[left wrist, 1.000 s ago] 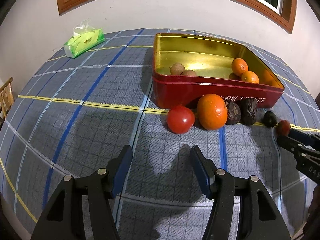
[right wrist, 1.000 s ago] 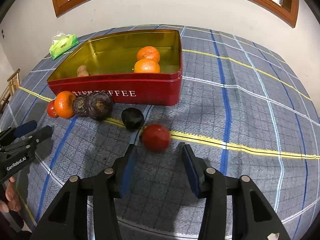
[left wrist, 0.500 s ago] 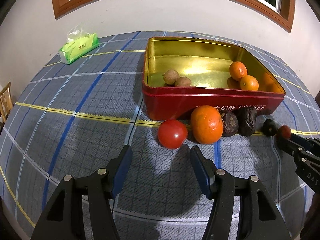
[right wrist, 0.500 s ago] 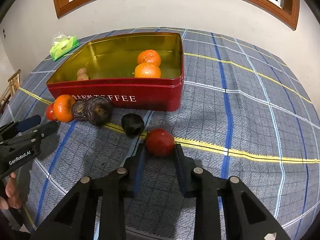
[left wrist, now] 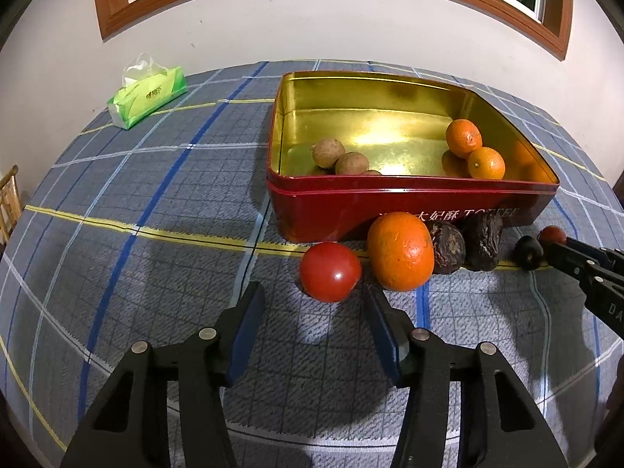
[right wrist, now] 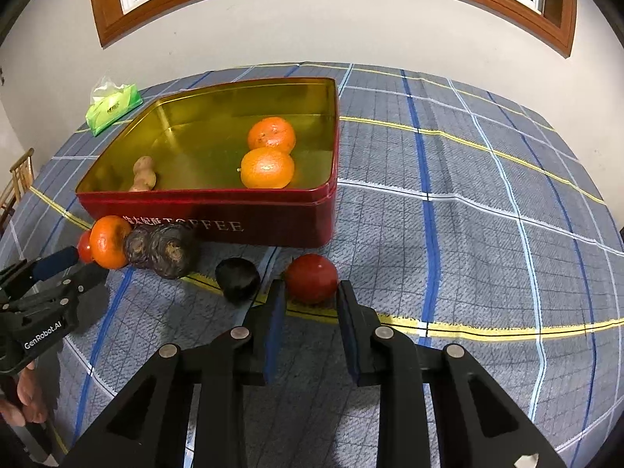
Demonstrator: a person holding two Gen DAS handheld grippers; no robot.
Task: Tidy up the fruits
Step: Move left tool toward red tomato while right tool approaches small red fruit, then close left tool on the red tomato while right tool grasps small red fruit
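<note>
Your right tongs (right wrist: 310, 296) clasped the tomato (right wrist: 311, 277) for transfer to the tin (right wrist: 234, 222); your left tongs (left wrist: 314, 302) stood released, lined up on the second tomato (left wrist: 329, 271).

Table under a grey-blue plaid tablecloth (left wrist: 163, 195), blue, white and yellow stripes. Directly on the cloth: red toffee tin (left wrist: 390, 210), gold inside, open top. Green tissue pack (left wrist: 146, 95) at the far left corner, well apart from the tin. Row along the tin's near wall, left to right: red tomato (left wrist: 329, 272), orange (left wrist: 400, 256) touching it, two wrinkled dark fruits (right wrist: 162, 249) touching each other, small black fruit (right wrist: 238, 279), second red tomato (right wrist: 311, 278) on the yellow stripe.
</note>
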